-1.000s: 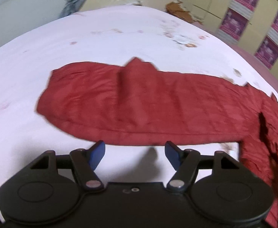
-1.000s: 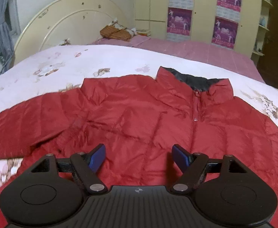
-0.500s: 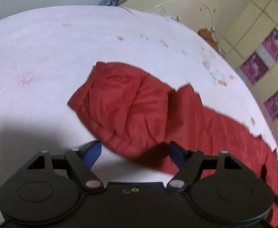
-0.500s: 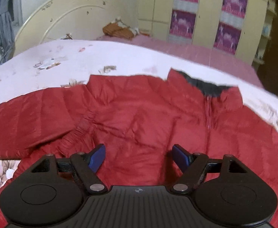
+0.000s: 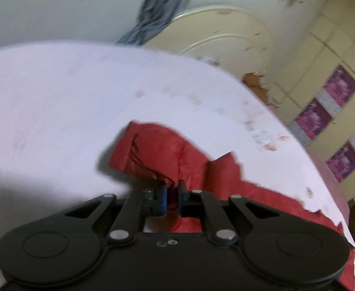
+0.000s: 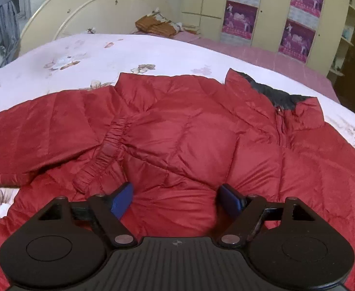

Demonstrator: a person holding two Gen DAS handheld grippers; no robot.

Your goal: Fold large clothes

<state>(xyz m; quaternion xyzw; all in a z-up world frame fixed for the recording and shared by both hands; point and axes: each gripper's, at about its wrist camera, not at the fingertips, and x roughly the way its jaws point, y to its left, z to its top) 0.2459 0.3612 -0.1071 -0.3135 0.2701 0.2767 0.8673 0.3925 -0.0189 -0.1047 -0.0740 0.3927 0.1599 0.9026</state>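
A red puffer jacket [image 6: 189, 131] lies front up on the bed, its dark-lined collar [image 6: 274, 94] at the far right. One sleeve is folded across the chest, with its elastic cuff [image 6: 104, 150] just left of my right gripper [image 6: 177, 200]. That gripper hovers open over the jacket's lower body with only fabric below it. In the left wrist view the other sleeve [image 5: 162, 150] stretches over the white sheet, bunched at its cuff end. My left gripper [image 5: 172, 196] is shut on that sleeve's edge, red fabric pinched between the blue pads.
A floral white bedsheet [image 6: 80, 55] covers the bed. A cream headboard [image 6: 80, 7] stands at the far end, a grey curtain [image 6: 2, 24] hangs at the left. A brown bundle [image 6: 155, 25] lies by the wardrobe with purple posters [image 6: 274, 12].
My left gripper moved in on the sleeve's end and closed on it, and the sleeve bunched up. My right gripper sank a little toward the jacket and stayed open.
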